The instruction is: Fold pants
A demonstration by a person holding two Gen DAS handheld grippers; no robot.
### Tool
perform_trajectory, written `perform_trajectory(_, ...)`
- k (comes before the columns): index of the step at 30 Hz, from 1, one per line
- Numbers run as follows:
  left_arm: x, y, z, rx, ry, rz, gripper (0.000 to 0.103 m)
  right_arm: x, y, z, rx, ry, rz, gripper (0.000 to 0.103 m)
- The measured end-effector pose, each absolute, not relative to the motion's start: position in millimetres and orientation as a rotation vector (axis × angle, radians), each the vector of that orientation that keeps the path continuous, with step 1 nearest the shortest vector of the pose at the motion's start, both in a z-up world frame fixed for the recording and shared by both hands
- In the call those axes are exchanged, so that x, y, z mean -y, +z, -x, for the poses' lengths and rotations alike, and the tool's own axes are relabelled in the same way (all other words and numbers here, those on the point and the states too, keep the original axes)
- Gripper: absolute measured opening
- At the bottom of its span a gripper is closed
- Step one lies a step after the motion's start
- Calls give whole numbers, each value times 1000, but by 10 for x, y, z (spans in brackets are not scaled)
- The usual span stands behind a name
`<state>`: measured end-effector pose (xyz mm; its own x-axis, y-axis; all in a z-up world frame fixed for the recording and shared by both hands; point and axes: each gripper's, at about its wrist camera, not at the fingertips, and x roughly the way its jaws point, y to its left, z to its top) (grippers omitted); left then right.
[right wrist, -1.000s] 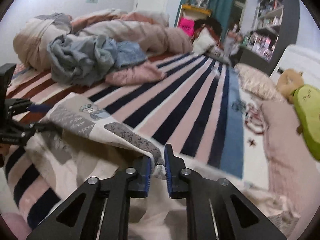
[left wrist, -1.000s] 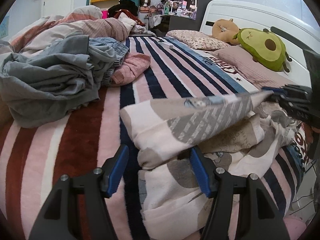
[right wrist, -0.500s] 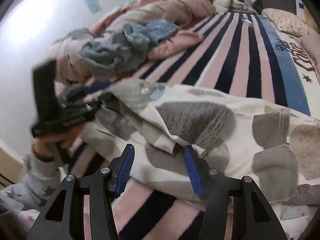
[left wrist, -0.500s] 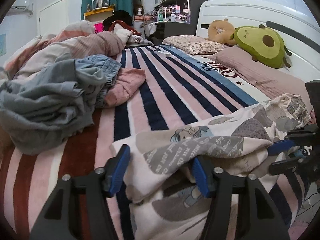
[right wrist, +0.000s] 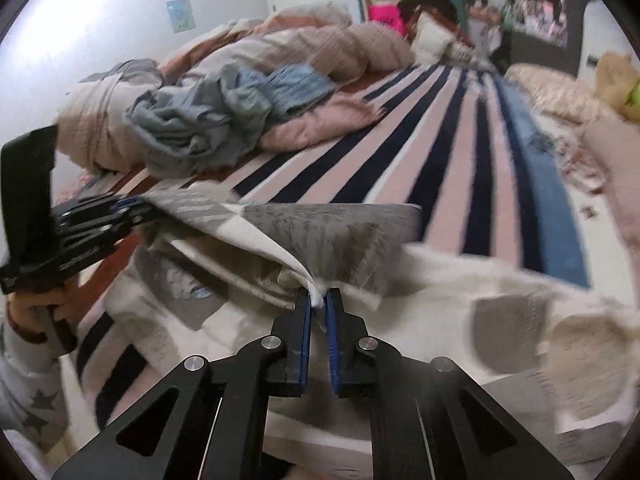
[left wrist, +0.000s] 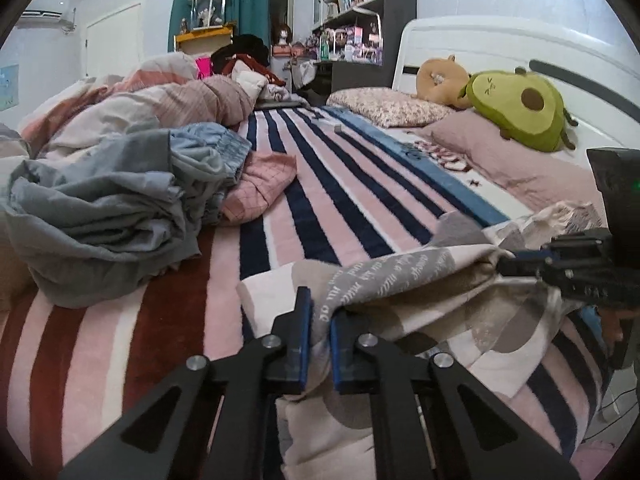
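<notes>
Pants [left wrist: 400,280] are now pinched by both hand-held grippers [left wrist: 319,334] [right wrist: 318,322], spread earlier.

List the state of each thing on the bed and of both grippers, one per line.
Left gripper: jaws shut on patterned pants.
Right gripper: jaws shut on patterned pants.
Patterned pants: part-folded, top layer lifted.
Grey-blue clothes pile: crumpled, unfolded.
Pink garment: rumpled.
Avocado plush: lying on pillow.
</notes>
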<state>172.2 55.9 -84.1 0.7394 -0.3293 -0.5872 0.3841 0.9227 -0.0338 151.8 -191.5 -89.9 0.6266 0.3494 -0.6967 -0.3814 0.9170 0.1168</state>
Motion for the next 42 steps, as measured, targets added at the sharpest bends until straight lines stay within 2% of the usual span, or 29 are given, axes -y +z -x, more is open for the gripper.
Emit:
perform_trajectory(6,-591,-761,-1579,-641,-444,-65,5,2283,-685,-1446,-765,315,52,0)
perform_trajectory(10,-599,-749,-1555,-641,-426,-57,5,2435,-706,-1391,-823,389,-50,5)
perform_trajectory(11,-609,-737,-1570,-641,-423,-43,5,2423,-741,-1388,-845,434,-83,14)
perform_trajectory(12,-616,-731,-1587,-641,-422,-37,5,2392,-790,-1400,-867,470,-104,42)
perform_trajectory(13,-618,-725,-1595,-639,-420,-34,5,2357,-819,-1409,-870,475,-102,58)
perform_trajectory(19,-606,-723,-1605,-638,-415,-34,5,1985,-1037,-1747,-917,530,-61,60)
perform_trajectory(21,-603,-721,-1602,-636,-419,-30,5,1885,-1126,-1875,-953,524,-61,60)
perform_trajectory(23,-616,-724,-1587,-626,-427,-23,5,1833,-1166,-1935,-944,513,-56,30)
perform_trajectory(24,-633,-717,-1578,-621,-431,-20,5,1809,-1163,-1944,-934,516,-45,6)
perform_trajectory(32,-580,-570,-1465,-583,-490,-38,6,2007,-785,-1703,-777,443,-33,4)
perform_trajectory(36,-313,-656,-1407,-627,-528,-153,9,2251,-584,-1473,-755,405,-41,4)
perform_trajectory(39,-144,-837,-1394,-682,-516,-239,24,2456,-644,-1364,-801,347,-28,4)
perform_trajectory(40,-115,-913,-1390,-705,-506,-254,34,2532,-719,-1339,-827,321,-29,4)
perform_trajectory(41,-103,-987,-1392,-730,-501,-259,39,2601,-805,-1326,-857,302,-33,5)
perform_trajectory(42,-107,-1023,-1388,-740,-501,-259,39,2667,-891,-1308,-884,288,-43,6)
